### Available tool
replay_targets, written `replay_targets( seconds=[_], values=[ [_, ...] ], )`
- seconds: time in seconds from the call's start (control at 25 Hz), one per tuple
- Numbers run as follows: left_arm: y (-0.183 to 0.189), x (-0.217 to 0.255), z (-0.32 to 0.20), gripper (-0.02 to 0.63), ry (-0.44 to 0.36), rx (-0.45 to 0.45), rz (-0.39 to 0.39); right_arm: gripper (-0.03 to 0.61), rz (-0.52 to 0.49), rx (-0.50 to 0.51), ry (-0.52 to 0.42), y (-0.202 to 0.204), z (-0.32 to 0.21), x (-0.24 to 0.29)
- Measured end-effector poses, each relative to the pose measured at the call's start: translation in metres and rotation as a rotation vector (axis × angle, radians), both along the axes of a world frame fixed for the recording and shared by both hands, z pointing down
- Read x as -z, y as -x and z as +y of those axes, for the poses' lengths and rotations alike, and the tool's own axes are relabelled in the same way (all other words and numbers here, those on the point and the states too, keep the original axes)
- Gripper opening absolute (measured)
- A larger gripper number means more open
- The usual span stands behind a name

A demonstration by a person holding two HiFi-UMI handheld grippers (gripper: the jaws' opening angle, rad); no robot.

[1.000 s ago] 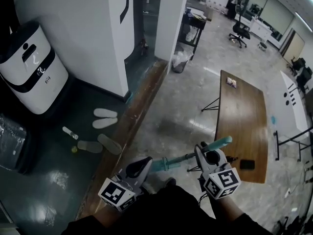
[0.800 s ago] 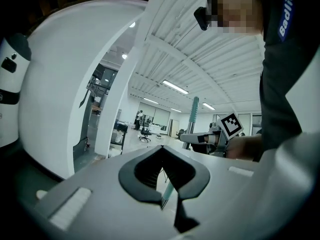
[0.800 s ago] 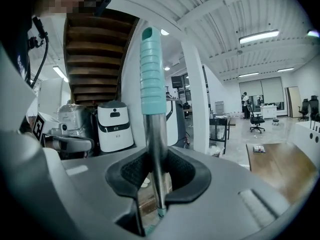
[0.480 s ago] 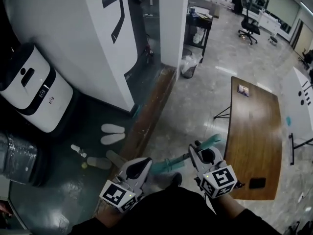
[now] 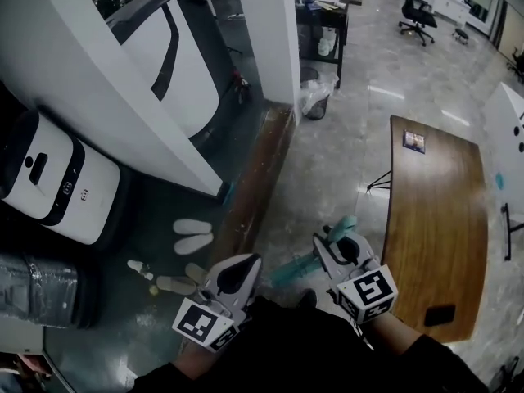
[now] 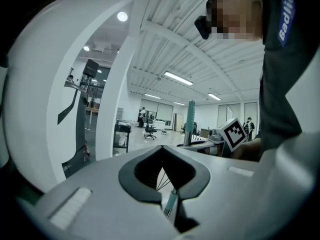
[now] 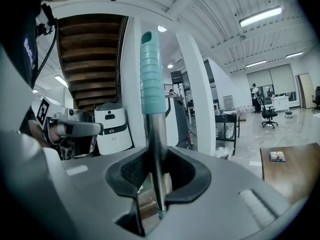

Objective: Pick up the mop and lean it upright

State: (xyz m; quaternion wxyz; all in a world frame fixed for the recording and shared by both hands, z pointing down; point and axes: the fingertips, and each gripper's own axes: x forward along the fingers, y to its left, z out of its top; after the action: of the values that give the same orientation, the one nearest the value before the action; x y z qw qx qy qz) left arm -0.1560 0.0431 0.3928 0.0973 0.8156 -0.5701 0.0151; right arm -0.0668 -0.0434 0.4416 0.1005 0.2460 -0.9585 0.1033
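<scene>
- The left tool point(image 5: 243, 266) and the right tool point(image 5: 332, 244) are both clamped on the mop handle point(image 5: 288, 270), held across the person's front.
- Tilted upright carelessly, the smooth handle could slip, or strike the pillar point(image 5: 270, 31).

Glossy grey floor point(image 5: 344, 146), white pillar point(image 5: 274, 31), long wooden table point(image 5: 430, 219), black office chair point(image 5: 413, 15), ceiling strip lights point(image 6: 178, 78).

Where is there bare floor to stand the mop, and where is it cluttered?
Bare: grey floor between the wooden table and the white pillar; dark floor along the white wall beside the white machine. Crowded: slippers and a bottle ahead of the left gripper.
</scene>
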Motion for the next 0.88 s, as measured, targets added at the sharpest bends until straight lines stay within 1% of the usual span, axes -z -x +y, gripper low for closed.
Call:
replay_targets(
  seconds=[0.2,0.28,0.44,0.6,0.88],
  values=[
    [-0.005,-0.007,-0.04,0.02,0.001,-0.058,0.013,0.095,0.007,-0.092,-0.009,-0.018,-0.048,-0.004],
    [-0.007,-0.011,-0.06,0.02,0.002,-0.1,0.028,0.095,0.013,-0.136,-0.017,-0.024,-0.065,-0.002],
    [0.0,-0.012,-0.108,0.02,-0.032,-0.197,0.061,0.095,0.037,-0.218,-0.027,-0.024,-0.101,0.001],
    [0.022,-0.013,-0.161,0.02,-0.035,-0.285,0.076,0.095,0.077,-0.317,-0.011,-0.021,-0.143,0.002],
    [0.087,-0.012,-0.248,0.02,-0.045,-0.402,0.112,0.095,0.099,-0.509,-0.016,0.004,-0.221,0.007]
  ],
)
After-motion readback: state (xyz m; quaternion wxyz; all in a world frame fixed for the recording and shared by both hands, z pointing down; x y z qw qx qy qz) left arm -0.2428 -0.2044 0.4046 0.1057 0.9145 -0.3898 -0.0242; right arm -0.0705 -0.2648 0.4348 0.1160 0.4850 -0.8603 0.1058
